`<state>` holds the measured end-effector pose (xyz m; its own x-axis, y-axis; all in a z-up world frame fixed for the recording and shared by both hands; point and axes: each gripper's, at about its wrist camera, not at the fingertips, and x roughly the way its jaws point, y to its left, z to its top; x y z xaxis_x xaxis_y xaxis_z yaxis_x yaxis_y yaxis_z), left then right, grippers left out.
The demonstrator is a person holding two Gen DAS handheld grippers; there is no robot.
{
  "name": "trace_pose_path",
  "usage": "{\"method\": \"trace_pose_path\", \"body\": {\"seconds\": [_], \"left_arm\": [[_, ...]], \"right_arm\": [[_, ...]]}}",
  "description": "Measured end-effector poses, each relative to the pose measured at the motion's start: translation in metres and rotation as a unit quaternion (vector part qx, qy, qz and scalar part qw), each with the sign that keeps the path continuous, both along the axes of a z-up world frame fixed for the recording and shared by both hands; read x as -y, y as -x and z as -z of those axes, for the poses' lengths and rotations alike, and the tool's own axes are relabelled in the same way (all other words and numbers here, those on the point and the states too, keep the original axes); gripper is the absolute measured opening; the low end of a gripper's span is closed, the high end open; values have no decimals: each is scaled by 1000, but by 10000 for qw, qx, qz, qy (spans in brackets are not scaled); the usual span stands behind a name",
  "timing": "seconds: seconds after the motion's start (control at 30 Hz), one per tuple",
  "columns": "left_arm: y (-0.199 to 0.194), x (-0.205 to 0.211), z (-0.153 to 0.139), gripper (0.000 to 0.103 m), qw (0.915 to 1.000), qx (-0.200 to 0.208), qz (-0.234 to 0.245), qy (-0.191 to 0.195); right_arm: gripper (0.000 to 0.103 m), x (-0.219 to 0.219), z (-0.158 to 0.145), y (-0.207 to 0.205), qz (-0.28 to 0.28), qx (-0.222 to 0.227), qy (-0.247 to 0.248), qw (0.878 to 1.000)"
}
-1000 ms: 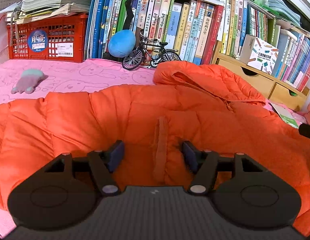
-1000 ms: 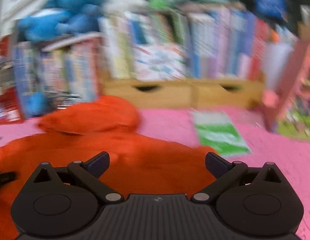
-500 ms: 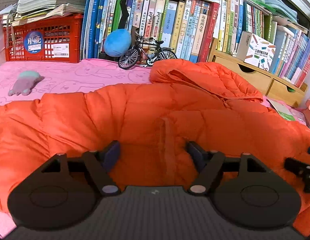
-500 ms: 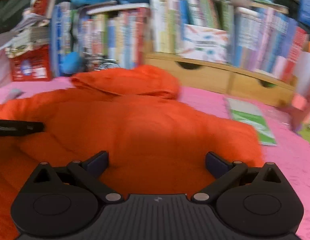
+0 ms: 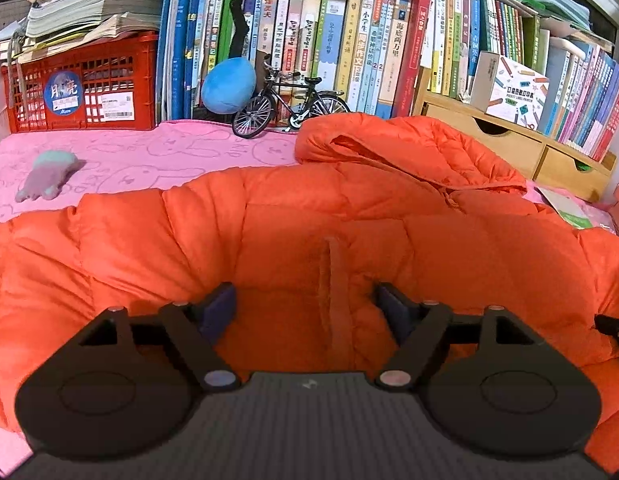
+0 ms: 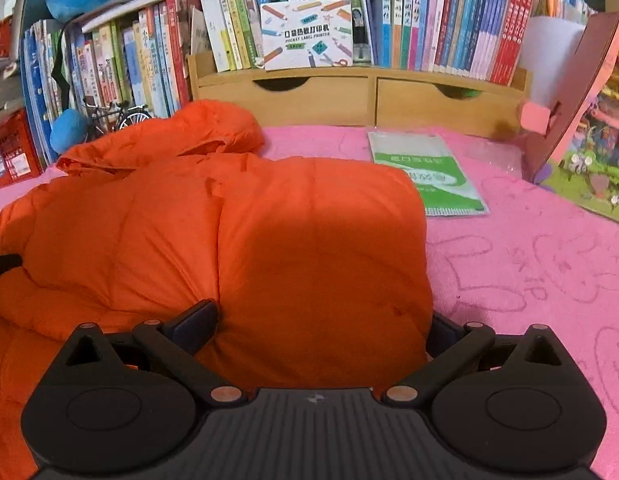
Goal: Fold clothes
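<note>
An orange puffer jacket (image 5: 309, 208) lies spread on the pink blanket (image 5: 149, 152), its hood (image 5: 409, 152) toward the bookshelf. My left gripper (image 5: 305, 304) hovers low over the jacket's front. Its jaws are opening, and a raised strip of fabric (image 5: 333, 280) stands between the fingers untouched. In the right wrist view the jacket (image 6: 269, 220) ends in a puffy folded edge. My right gripper (image 6: 321, 320) stands wide open astride that edge, and the bulge partly hides its right finger (image 6: 441, 332). A black tip of the other gripper (image 6: 3, 264) shows at the left border.
Books line the back, with a red crate (image 5: 85, 88), a blue ball (image 5: 229, 84) and a toy bicycle (image 5: 289, 100) before them. A small plush (image 5: 45, 176) lies at left. A green booklet (image 6: 425, 172), wooden drawers (image 6: 361, 100) and a leaning picture board (image 6: 581, 132) are at right.
The left jaws have widened around the fabric strip. The right gripper has come down and closer onto the jacket's right edge, and its tip now shows at the left view's right border.
</note>
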<state>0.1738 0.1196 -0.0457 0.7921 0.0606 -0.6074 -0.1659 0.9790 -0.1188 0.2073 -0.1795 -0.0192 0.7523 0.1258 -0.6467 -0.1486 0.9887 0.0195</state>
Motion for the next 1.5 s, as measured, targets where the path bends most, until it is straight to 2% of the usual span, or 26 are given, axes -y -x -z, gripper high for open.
{"method": "trace_pose_path", "body": {"seconds": [0.13,0.23,0.37,0.5,0.63,0.77,0.9,1.07,1.17,1.27,1.37,1.5], "left_arm": [[13,-9,-20,77,10000,57,57,-8],[32,-19,-42,79,9992,289,207,170],[60,-30,-61,80,9985,509,159,128],[96,-43,-63,81,9981,590,-100,173],[143,-49,-58,81,9969,612,-258,411],[182,-45,-50,85,9963,654,-429,362],[200,-52,-42,85,9958,475,-686,365],[208,-74,-37,85,9925,333,-1143,290],[212,-105,-36,85,9827,386,-1728,548],[224,-143,-31,85,9659,502,-2413,795],[233,-180,-28,85,9450,592,-3078,935],[240,-228,-16,85,9106,728,-3924,1073]], "right_arm": [[103,-1,-16,27,140,510,7,9986],[103,2,-31,51,-99,778,-286,9965],[103,3,-46,79,-351,917,-536,9937],[103,-3,-46,103,-654,791,-599,9929],[103,-13,-38,127,-797,509,-514,9942],[103,-21,-29,152,-1016,343,-662,9920],[103,-39,-24,174,-1378,186,-559,9887],[103,-67,-28,193,-1886,235,-428,9808],[103,-80,-32,200,-2139,306,-450,9753],[103,-88,-32,203,-2244,372,-401,9730],[103,-89,-31,202,-2243,408,-351,9730],[103,-87,-28,198,-2165,431,-290,9749]]}}
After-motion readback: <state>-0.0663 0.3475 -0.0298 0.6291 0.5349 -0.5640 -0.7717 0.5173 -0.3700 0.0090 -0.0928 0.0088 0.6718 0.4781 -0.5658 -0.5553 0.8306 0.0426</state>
